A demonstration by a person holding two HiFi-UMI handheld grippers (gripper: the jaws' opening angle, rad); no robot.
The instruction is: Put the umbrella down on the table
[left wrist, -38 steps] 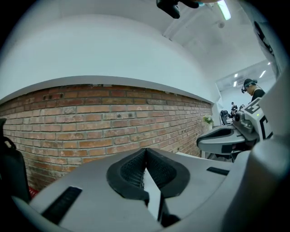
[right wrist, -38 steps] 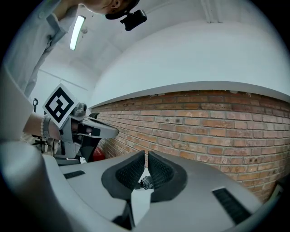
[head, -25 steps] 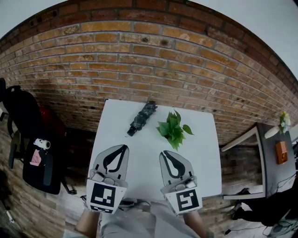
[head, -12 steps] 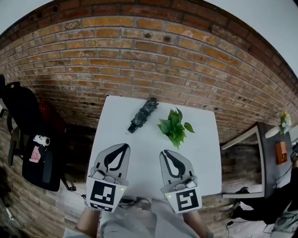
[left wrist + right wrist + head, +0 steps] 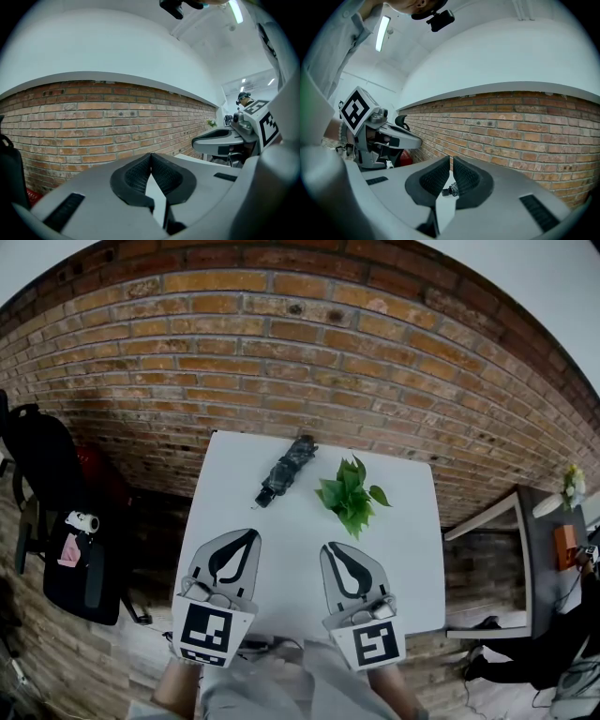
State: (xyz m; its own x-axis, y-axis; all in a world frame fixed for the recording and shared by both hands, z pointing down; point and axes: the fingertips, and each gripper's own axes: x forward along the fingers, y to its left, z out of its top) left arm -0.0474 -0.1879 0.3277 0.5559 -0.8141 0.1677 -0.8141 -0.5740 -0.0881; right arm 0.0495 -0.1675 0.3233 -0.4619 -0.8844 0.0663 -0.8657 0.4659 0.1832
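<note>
Now umbrella (image 5: 285, 472) on table (image 5: 403, 549); left gripper (image 5: 250, 534), right gripper (image 5: 330, 547) seemingly closed.

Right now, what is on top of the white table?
A folded dark umbrella lies flat on the table, a leafy green plant beside it, not touching. The left gripper and right gripper hide the near part.

A leafy green plant (image 5: 350, 498) is sitting in front of the brick wall (image 5: 300, 362). A black chair (image 5: 56, 512) is standing at the left, a red object (image 5: 101, 482) just behind it. A dark side table (image 5: 548, 568) at the right is carrying an orange box (image 5: 565, 547).
</note>
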